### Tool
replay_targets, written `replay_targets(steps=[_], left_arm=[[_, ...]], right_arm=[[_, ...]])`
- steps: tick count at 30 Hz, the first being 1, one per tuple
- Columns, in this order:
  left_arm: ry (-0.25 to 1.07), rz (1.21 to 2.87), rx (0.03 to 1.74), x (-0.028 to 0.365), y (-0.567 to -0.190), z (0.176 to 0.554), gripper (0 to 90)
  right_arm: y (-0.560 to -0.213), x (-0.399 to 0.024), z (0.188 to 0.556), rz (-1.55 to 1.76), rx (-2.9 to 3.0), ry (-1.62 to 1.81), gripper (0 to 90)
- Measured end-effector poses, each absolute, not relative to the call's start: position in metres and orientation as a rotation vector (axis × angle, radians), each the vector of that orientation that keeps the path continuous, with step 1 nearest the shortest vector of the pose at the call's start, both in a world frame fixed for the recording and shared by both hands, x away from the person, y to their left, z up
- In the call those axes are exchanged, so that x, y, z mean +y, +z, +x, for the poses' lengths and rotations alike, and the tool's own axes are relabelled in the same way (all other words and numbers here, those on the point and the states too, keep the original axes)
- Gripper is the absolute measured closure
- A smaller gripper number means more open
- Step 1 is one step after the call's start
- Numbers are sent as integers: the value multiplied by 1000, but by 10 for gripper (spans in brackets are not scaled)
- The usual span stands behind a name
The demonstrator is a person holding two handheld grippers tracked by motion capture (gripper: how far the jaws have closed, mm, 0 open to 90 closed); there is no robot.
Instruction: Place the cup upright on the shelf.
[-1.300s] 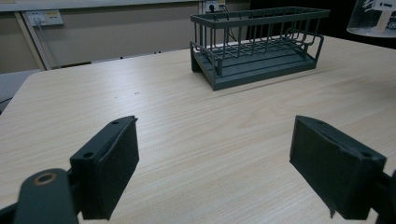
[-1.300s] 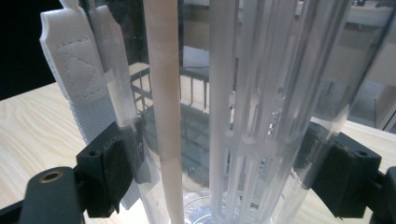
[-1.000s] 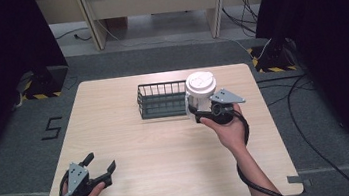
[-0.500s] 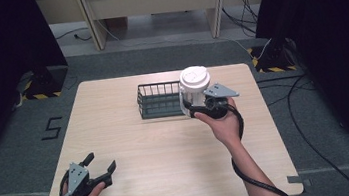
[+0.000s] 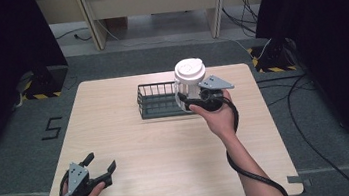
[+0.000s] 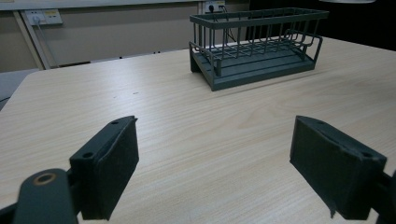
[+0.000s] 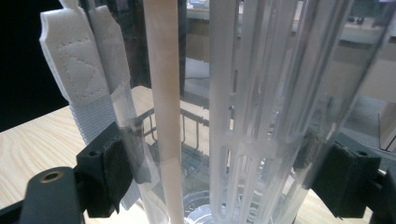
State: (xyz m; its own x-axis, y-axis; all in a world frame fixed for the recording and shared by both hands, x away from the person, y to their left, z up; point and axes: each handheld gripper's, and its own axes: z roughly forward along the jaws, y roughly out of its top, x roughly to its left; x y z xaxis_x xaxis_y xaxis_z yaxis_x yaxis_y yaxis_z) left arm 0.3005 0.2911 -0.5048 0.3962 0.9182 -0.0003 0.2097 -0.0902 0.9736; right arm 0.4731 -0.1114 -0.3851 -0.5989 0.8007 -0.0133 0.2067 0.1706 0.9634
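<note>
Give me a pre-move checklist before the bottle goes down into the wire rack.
1. Grip: right gripper has a jaw on each side of the clear bottle, pads touching its wall: ok.
2. Bottle attitude: white lid on top, body roughly upright in the high view: ok.
3. Position: bottle held at the right end of the wire rack; whether it is over the rack or in front of it: cannot tell.
4. Rack contents: no item inside in the left gripper view: ok.
5. Strap hangs loose beside the bottle and could catch the rack wires: not ok.
6. Left gripper open, at the table's near left corner, well away from the rack: ok.
</note>
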Motion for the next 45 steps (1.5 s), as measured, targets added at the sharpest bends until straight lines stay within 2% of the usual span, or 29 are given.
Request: replay_targets(steps=[13,45], left_arm=[[816,1563,1033,291,-505,300,148],[807,1551,1037,292,-505,301,147]], right_arm=[[-373,-100,485,950,1902,1458,185],[-368,-76,525,1002,1893,1439,185]])
